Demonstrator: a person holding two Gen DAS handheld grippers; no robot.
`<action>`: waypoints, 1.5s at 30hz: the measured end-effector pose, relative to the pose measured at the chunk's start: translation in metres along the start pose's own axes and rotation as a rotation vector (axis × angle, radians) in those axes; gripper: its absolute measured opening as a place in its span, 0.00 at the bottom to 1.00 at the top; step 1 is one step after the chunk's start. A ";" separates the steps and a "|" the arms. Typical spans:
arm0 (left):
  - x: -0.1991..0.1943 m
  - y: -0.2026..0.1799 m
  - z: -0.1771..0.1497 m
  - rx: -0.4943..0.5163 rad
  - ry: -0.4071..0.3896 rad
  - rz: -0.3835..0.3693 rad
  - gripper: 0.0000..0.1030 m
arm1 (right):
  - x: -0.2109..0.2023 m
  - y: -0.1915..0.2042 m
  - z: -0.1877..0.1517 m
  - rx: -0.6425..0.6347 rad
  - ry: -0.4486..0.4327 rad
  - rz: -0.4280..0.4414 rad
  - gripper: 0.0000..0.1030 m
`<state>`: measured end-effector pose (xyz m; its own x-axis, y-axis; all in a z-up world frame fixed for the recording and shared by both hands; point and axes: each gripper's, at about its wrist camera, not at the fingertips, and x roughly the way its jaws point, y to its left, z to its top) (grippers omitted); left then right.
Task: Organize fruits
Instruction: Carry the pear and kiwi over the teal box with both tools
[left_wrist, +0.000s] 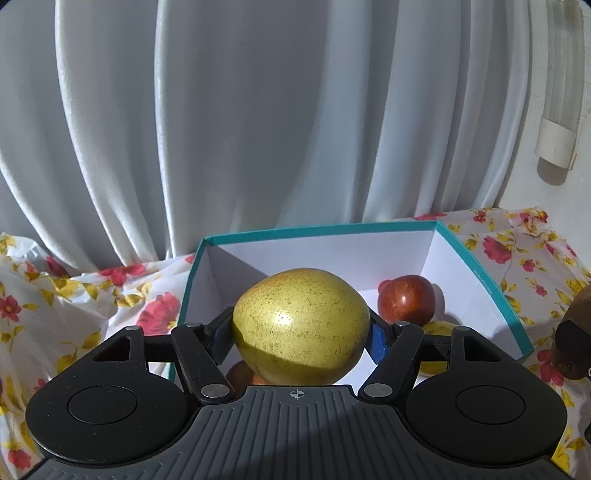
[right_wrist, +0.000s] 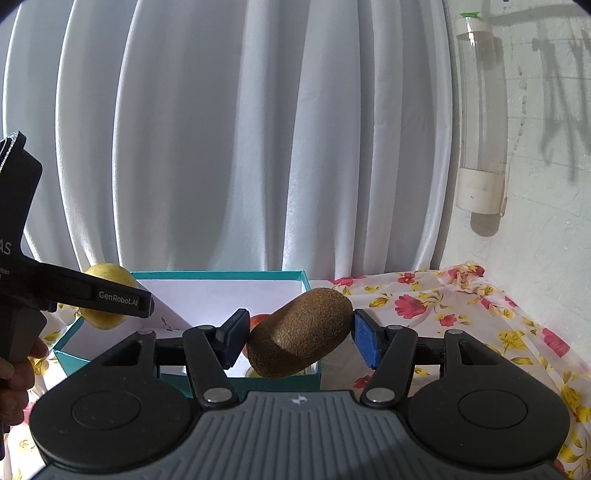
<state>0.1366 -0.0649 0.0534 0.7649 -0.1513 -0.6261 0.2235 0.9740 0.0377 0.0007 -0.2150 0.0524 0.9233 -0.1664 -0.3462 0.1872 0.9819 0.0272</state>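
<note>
1. My left gripper (left_wrist: 301, 334) was clamped on the pear (left_wrist: 301, 326), both pads tight on its sides, holding it above the box (left_wrist: 484, 284).
2. And there it was from the right wrist too: the pear (right_wrist: 105, 301) sat in the left gripper (right_wrist: 110, 301) over the box's left end.
3. My right gripper (right_wrist: 299, 341) had the kiwi (right_wrist: 300, 334), tilted, its high end to the right.
4. The left pad (right_wrist: 234, 338) touched the kiwi; the blue right pad (right_wrist: 364, 341) sat against its upper end, so the jaws were gripping it.
5. The kiwi hung over the box's (right_wrist: 221, 275) near right corner.
6. Inside the box, an apple (left_wrist: 406, 299) lay on the white floor toward the right wall.
7. A yellow fruit (left_wrist: 437, 328) lay just in front of the apple, mostly hidden behind my left linkage.
8. An orange fruit (left_wrist: 242, 373) peeked out under the pear; I could not tell what kind.
9. From the left wrist, the kiwi (left_wrist: 576, 332) showed at the right edge, outside the box.
10. The box stood on a floral cloth (right_wrist: 461, 314), with a white curtain (left_wrist: 258, 129) behind.
</note>
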 end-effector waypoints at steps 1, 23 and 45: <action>0.002 -0.001 0.000 0.001 0.002 -0.002 0.72 | 0.000 0.000 0.000 0.000 -0.001 -0.001 0.59; 0.035 -0.005 -0.006 0.009 0.062 0.010 0.72 | 0.009 0.004 0.003 -0.005 -0.020 0.007 0.59; 0.069 -0.012 -0.014 0.008 0.130 0.002 0.72 | 0.012 0.006 0.002 -0.004 -0.022 0.005 0.59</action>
<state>0.1779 -0.0849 -0.0012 0.6806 -0.1259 -0.7218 0.2277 0.9727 0.0450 0.0138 -0.2113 0.0505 0.9316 -0.1630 -0.3249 0.1808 0.9832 0.0252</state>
